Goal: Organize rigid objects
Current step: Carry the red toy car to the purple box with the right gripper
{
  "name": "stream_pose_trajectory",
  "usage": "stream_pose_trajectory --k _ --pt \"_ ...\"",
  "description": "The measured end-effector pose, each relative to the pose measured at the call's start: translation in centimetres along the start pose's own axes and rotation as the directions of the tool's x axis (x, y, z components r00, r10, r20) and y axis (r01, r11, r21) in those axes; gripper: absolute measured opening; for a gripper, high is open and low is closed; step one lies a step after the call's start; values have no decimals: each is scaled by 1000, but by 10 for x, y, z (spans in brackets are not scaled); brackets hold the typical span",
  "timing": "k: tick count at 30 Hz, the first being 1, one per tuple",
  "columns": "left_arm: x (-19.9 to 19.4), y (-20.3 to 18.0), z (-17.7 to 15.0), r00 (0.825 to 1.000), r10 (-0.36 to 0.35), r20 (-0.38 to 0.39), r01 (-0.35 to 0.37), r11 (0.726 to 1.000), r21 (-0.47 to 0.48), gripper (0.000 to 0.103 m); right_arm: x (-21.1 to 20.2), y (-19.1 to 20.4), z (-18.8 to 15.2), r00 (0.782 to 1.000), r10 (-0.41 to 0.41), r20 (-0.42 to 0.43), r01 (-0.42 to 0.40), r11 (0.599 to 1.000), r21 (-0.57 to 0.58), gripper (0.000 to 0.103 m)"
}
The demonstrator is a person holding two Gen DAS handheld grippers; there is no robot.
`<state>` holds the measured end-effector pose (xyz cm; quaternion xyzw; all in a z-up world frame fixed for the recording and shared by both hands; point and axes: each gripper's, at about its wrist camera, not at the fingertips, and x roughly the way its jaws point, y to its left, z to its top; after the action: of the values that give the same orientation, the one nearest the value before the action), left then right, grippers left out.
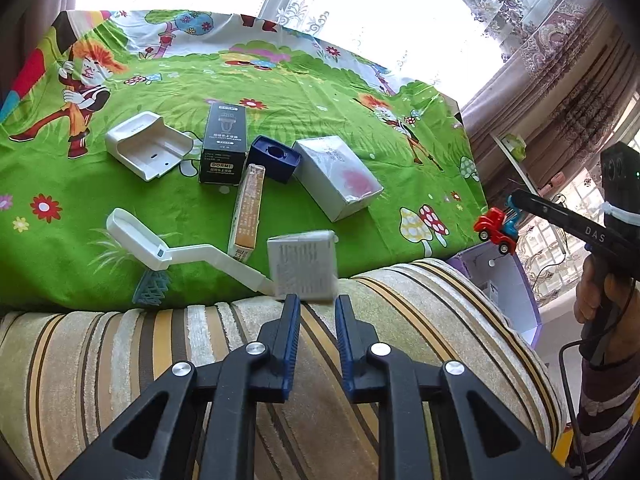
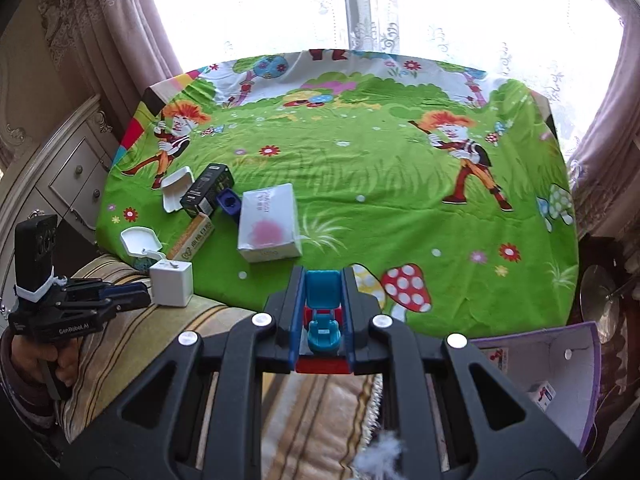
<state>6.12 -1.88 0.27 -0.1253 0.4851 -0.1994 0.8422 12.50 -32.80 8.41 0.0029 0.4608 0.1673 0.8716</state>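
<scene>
The right gripper (image 2: pixel 322 312) was clamped on a little red and teal toy truck (image 2: pixel 323 322), held up just off the table's (image 2: pixel 400 200) near edge, over by the right corner. The left gripper (image 1: pixel 317 312) had its jaws pulled nearly together with nothing in them, right behind a small white box (image 1: pixel 303 265) at the near edge. A purple bin (image 2: pixel 576 364) sat just off the near right corner.

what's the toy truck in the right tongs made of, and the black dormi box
Toy truck: looks like moulded hard plastic, glossy, in solid red and teal with smooth rounded edges. Black DORMI box: likely printed cardboard, with sharp folded edges, flat faces and a slight sheen; the pictures can't rule out a thin plastic coating.
</scene>
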Motion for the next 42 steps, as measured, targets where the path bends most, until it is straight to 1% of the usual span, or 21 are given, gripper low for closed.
stream_pose_trajectory --k 4,7,8,9,10,11,12,13,15,17,20,22,24,26,29,30,31,35,38,40,42 --pt "1 -3 1 1000 8 -2 -8 1000 11 19 -17 -34 -21 999 -49 7 49 997 65 20" --pt "-2 0 4 1000 16 7 -16 1000 -14 22 -25 -56 -38 997 -75 2 74 991 112 20" --pt "-3 0 7 1000 24 5 -24 999 -22 27 -28 -63 -44 997 -81 1 81 989 127 20" --pt "-3 0 10 1000 28 5 -28 999 -26 37 -30 -68 -50 996 -87 0 86 986 141 20" --pt "-3 -1 13 999 36 10 -35 999 -25 44 -33 -75 -56 996 -92 -1 91 984 156 20" --pt "-3 -4 17 999 39 20 -39 999 -20 58 -35 -80 -62 995 -96 -2 95 981 170 20" --pt "-2 -9 21 999 38 26 -38 999 -11 67 -37 -85 -67 995 -100 -3 99 978 184 20" --pt "1 -15 26 999 38 26 -38 999 6 68 -39 -89 -72 995 -103 -4 102 975 197 20" --pt "13 -28 34 999 55 1 -55 998 39 68 -43 -97 -82 994 -112 -6 111 970 219 20" --pt "30 -39 40 997 68 -39 -67 997 43 68 -46 -103 -90 992 -126 -7 125 964 234 20" --pt "56 -45 47 992 76 -99 -79 997 -23 68 -51 -112 -102 990 -144 -9 141 956 256 20" --pt "67 -46 52 988 95 -121 -103 992 -68 68 -53 -117 -109 987 -163 -14 161 951 263 20" --pt "77 -46 56 982 130 -140 -144 985 -97 68 -55 -123 -117 985 -173 -18 171 946 276 20" --pt "85 -44 58 975 157 -158 -177 977 -120 68 -57 -130 -125 984 -177 -21 175 939 296 20" --pt "95 -41 61 963 201 -178 -224 967 -123 67 -59 -141 -135 981 -193 -27 191 929 317 20" --pt "98 -39 61 961 205 -184 -230 965 -124 57 -59 -143 -138 980 -199 -29 198 926 322 20" --pt "100 -38 61 958 210 -196 -236 964 -120 49 -60 -146 -141 979 -202 -31 201 923 328 20" --pt "96 -46 60 960 219 -172 -236 968 -90 49 -58 -156 -152 974 -223 -43 224 909 350 20" --pt "86 -53 57 967 214 -142 -226 971 -82 49 -55 -163 -158 966 -252 -57 256 898 359 20" --pt "77 -62 56 975 192 -110 -201 977 -78 49 -53 -167 -162 962 -264 -66 270 891 365 20" --pt "71 -77 53 985 152 -85 -157 986 -57 49 -50 -173 -166 962 -263 -75 272 884 379 20"
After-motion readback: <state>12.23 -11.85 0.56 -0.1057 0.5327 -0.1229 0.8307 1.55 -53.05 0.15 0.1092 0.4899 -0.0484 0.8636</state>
